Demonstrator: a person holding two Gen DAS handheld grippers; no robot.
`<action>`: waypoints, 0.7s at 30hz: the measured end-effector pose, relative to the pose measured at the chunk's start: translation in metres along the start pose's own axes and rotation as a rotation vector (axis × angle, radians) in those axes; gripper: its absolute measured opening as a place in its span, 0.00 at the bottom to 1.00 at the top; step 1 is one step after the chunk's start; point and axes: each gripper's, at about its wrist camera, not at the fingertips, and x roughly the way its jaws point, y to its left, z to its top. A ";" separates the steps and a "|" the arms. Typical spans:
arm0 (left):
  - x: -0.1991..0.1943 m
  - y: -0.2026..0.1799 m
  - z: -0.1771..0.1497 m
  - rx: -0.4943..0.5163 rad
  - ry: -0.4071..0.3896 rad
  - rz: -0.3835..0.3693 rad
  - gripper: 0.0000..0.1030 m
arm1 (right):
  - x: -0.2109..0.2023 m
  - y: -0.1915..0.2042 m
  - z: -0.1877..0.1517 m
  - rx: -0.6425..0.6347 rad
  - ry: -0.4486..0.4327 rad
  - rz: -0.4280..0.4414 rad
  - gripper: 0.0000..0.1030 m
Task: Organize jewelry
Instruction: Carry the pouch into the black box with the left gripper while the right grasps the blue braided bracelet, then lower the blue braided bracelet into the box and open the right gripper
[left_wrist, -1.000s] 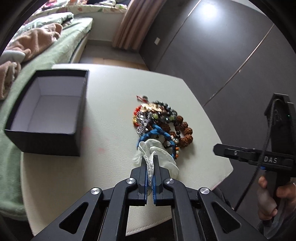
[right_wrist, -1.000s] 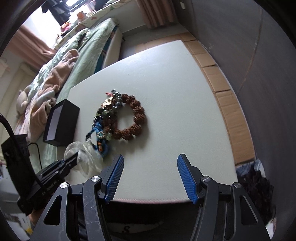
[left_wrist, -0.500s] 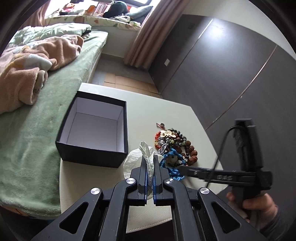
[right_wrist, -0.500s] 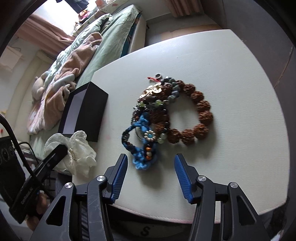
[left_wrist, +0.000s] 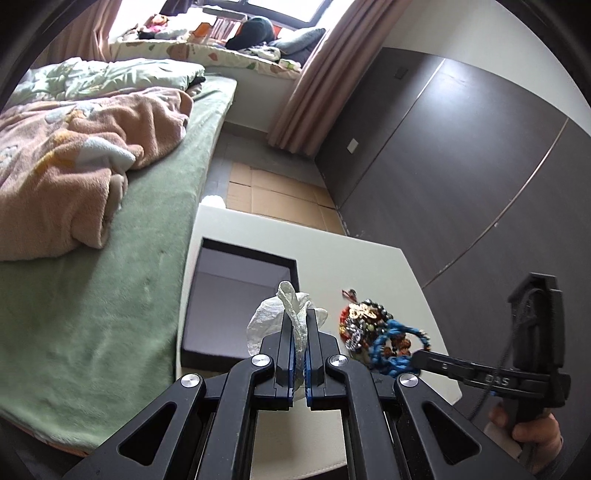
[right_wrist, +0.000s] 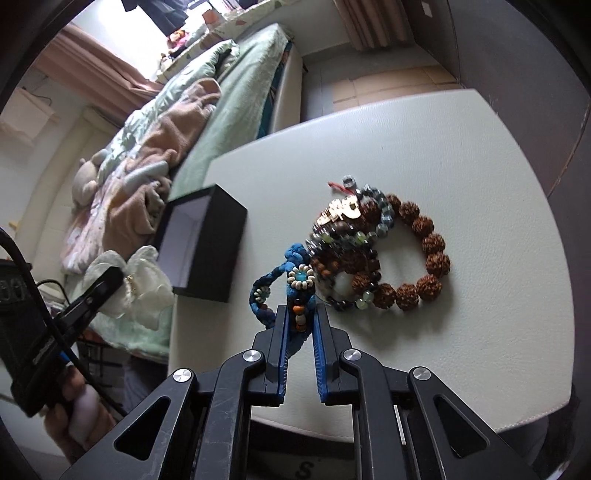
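Left gripper (left_wrist: 300, 332) jaws clamped on plastic bag (left_wrist: 275, 317) (over black box (left_wrist: 236, 295)); right gripper (right_wrist: 300, 325) jaws just closed onto blue bracelet (right_wrist: 295, 275) on desk (right_wrist: 461, 155).

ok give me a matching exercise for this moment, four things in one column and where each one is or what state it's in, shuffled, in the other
Things:
1. blue braided bracelet
2. clear plastic bag
3. black box
4. brown seed-bead bracelet

States:
A. lying flat on the table
B. open and empty, white inside
C. pinched in the left tongs
D. between the pads of the right tongs, which have just been closing

Pairs: 1-D, 2-C, 3-B, 4-A
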 end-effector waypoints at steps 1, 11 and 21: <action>0.001 0.002 0.005 -0.004 0.008 0.009 0.03 | -0.004 0.003 0.001 -0.001 -0.012 0.006 0.13; 0.019 0.022 0.048 -0.079 0.097 0.024 0.63 | -0.017 0.027 0.010 0.021 -0.104 0.057 0.13; -0.001 0.036 0.053 -0.062 0.096 0.045 0.72 | 0.003 0.069 0.022 0.001 -0.151 0.123 0.13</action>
